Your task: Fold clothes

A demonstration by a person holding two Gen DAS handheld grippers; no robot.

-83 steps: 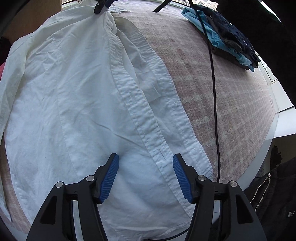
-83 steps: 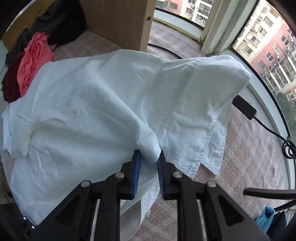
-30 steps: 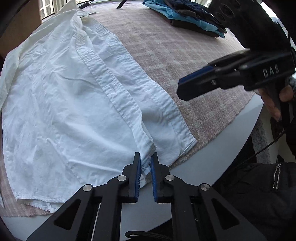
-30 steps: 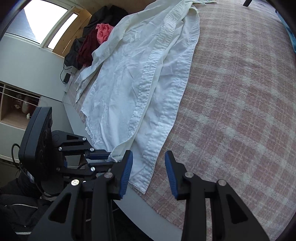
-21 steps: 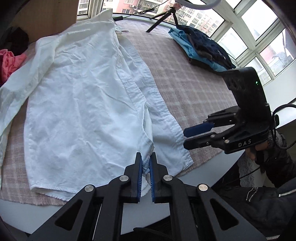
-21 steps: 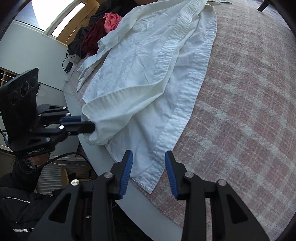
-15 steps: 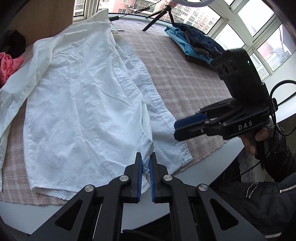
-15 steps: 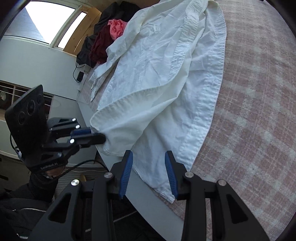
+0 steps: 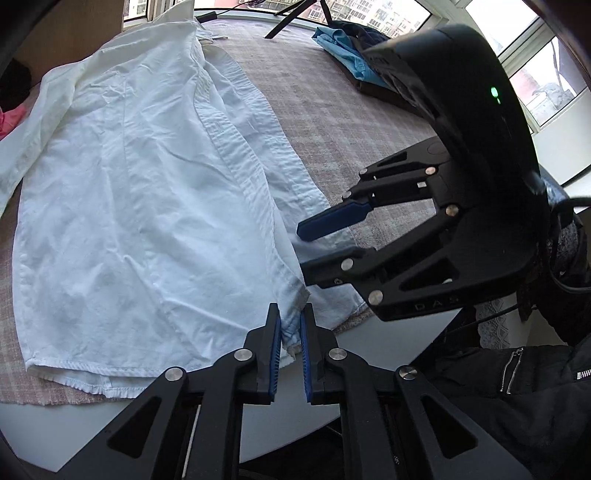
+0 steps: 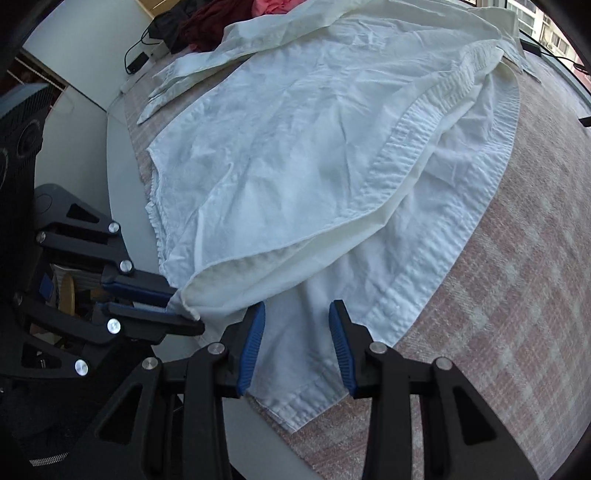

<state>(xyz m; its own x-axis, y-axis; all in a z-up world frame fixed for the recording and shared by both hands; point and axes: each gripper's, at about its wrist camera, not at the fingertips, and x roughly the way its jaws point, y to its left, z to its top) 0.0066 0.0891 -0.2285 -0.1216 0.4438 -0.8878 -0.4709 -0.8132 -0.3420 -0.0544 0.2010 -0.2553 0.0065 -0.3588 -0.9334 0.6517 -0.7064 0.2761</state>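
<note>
A white button-up shirt (image 9: 129, 184) (image 10: 314, 129) lies spread front-up on the plaid cloth, hem toward the table's near edge. My left gripper (image 9: 290, 332) (image 10: 181, 306) is shut on the bottom corner of the upper front panel and holds it slightly lifted off the panel beneath. My right gripper (image 10: 295, 317) (image 9: 306, 247) is open, close beside the left one. Its blue pads (image 10: 255, 332) straddle the hem corner of the lower front panel without touching it. One sleeve (image 10: 207, 66) trails off at the far left.
A pink-and-beige plaid cloth (image 9: 332, 110) (image 10: 517, 295) covers the white table (image 9: 74, 424). Folded blue and dark clothes (image 9: 343, 44) lie at the far right, red and pink garments (image 10: 221, 18) at the far left. A tripod leg (image 9: 291, 18) stands at the back. A black jacket (image 9: 517, 387) is near the edge.
My right gripper has come in close to the left one and now hovers open over the lower panel's corner. The left stays shut on the lifted upper corner.
</note>
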